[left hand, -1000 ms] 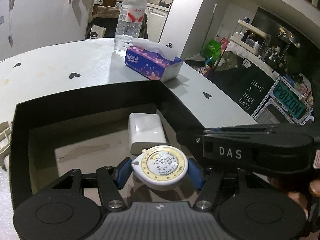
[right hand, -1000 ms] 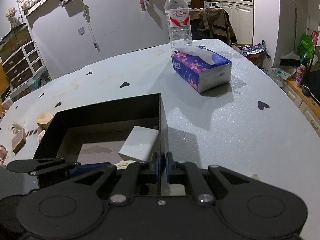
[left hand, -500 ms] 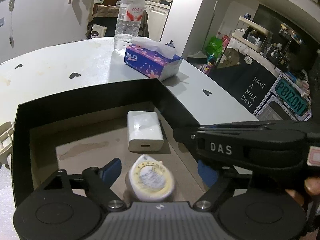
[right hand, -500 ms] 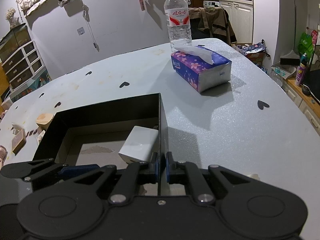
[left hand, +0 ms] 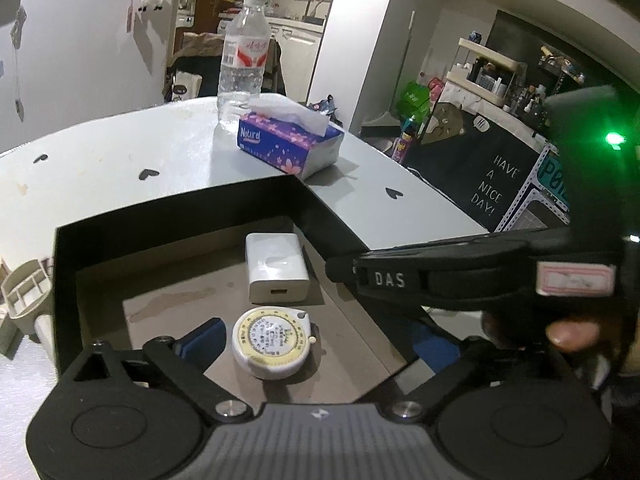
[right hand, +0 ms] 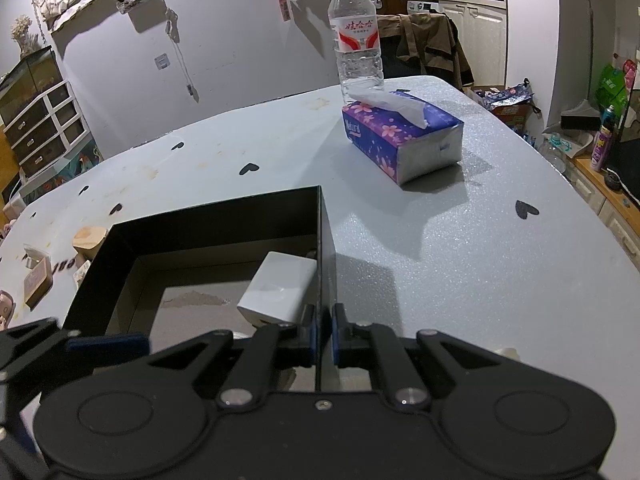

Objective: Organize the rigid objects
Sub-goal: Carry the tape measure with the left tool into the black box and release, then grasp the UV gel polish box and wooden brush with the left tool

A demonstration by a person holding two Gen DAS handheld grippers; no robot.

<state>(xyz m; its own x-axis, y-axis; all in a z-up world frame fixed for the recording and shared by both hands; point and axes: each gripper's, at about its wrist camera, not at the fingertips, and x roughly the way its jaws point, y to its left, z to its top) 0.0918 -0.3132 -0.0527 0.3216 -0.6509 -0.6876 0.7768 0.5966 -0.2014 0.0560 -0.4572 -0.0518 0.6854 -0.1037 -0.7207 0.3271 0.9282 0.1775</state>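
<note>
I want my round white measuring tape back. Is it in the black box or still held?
In the box. The round white tape measure lies flat on the black box floor, untouched by the open left gripper.

"DAS" on the right gripper (left hand: 400, 280), "Naturel" on the tissue pack (left hand: 288, 144), "HAVE A NICE DAY!" on a black board (left hand: 492, 188) at right.

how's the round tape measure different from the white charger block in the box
Shape: the tape measure is a round disc, the charger block a squarish slab.
Look: the tape measure has a yellow ring around a printed face; the charger block is plain white with a small port on its near side.
Place: the tape measure lies nearer, the charger block farther in.
Both lie flat inside the black box.
</note>
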